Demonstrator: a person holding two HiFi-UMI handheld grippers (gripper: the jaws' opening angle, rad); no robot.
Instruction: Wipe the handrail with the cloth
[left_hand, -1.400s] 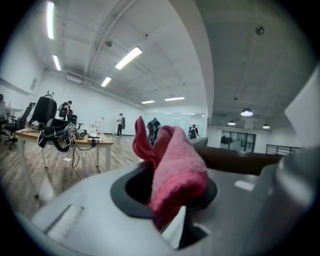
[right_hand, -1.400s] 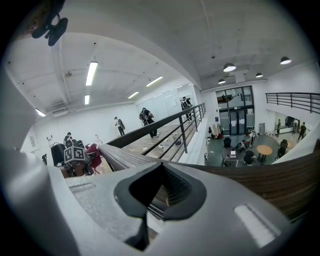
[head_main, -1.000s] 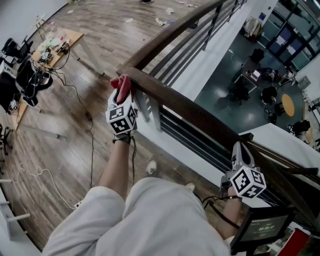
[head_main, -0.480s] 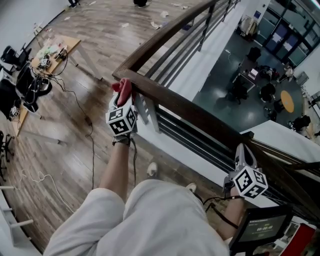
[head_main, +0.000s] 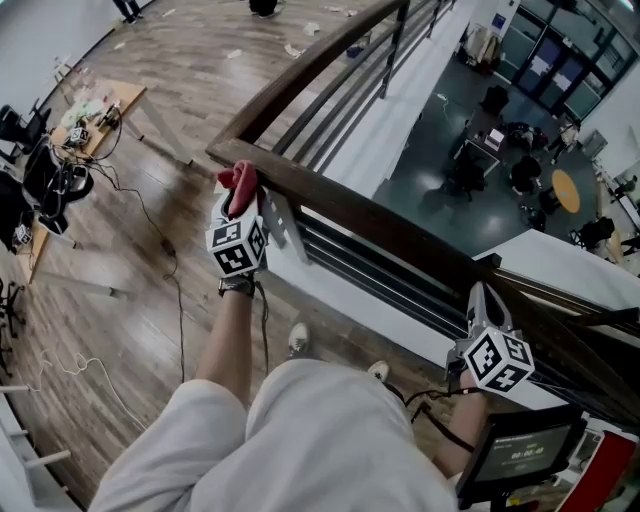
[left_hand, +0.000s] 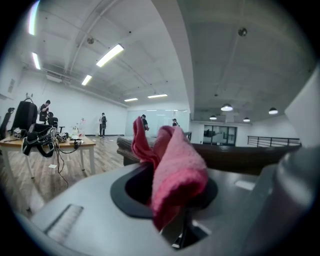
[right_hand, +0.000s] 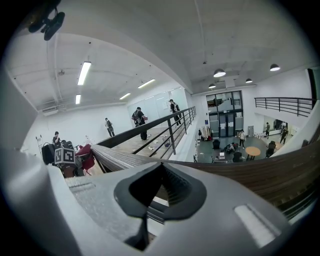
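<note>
Since one second back, left gripper (head_main: 240, 205) and cloth (head_main: 238, 181) sit slightly lower and further left in head view. Their place along the handrail (head_main: 380, 218), close to its corner, looks unchanged. Left jaws are pinched together on the pink cloth. Cloth bunches up above the tips and lies against the rail's near edge. Right gripper (head_main: 481, 297): jaws closed tip to tip, nothing between them. Its tips point up beside the dark wooden rail, well apart from the left gripper; contact with the rail not resolvable. Wooden table (head_main: 95, 105) with cables stands at left.
</note>
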